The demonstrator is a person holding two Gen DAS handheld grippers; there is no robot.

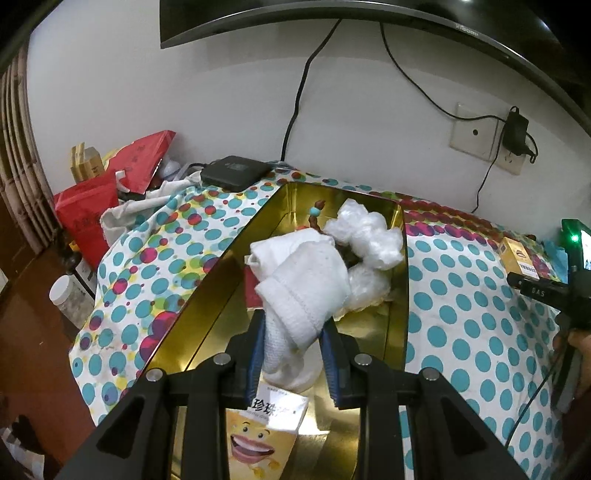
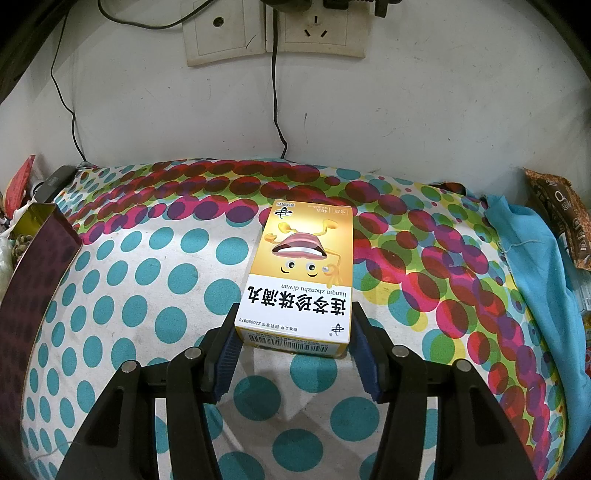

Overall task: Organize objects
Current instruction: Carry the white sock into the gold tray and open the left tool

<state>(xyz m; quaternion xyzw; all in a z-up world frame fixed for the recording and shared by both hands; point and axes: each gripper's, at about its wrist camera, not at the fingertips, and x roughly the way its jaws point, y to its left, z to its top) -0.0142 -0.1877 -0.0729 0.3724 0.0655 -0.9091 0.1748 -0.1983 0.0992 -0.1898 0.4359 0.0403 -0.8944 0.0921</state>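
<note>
The left hand-held gripper [image 1: 293, 354] is clamping a bundle of white socks [image 1: 299, 280] between its blue pads, with the jaws drawn in narrow around the fabric. It is holding the socks over the open gold tin [image 1: 397, 229], whose shiny inner walls are reflecting the contents. Deeper in the tin, crumpled clear plastic wrap [image 1: 364, 236] is lying beside a string of brown and turquoise beads [image 1: 316, 214]. A yellow medicine box with a cartoon mouth [image 1: 258, 435] is sitting in the near end of the tin, just under the gripper.

The tin is resting on a surface covered with a polka-dot cloth [image 1: 472, 295]. A black set-top box [image 1: 234, 171] is lying on the far edge of that cloth, and red bags [image 1: 88, 210] are standing to the left, off the cloth.

The right hand-held gripper [image 2: 293, 354] is holding its jaws about half open on either side of the near end of a second yellow medicine box [image 2: 299, 273], which is lying flat on the cloth; whether the pads are pressing on its sides cannot be told. A blue cloth [image 2: 532, 258] is bunching up at the right edge. Wall sockets [image 2: 273, 29] are showing above, with black cables hanging down.
</note>
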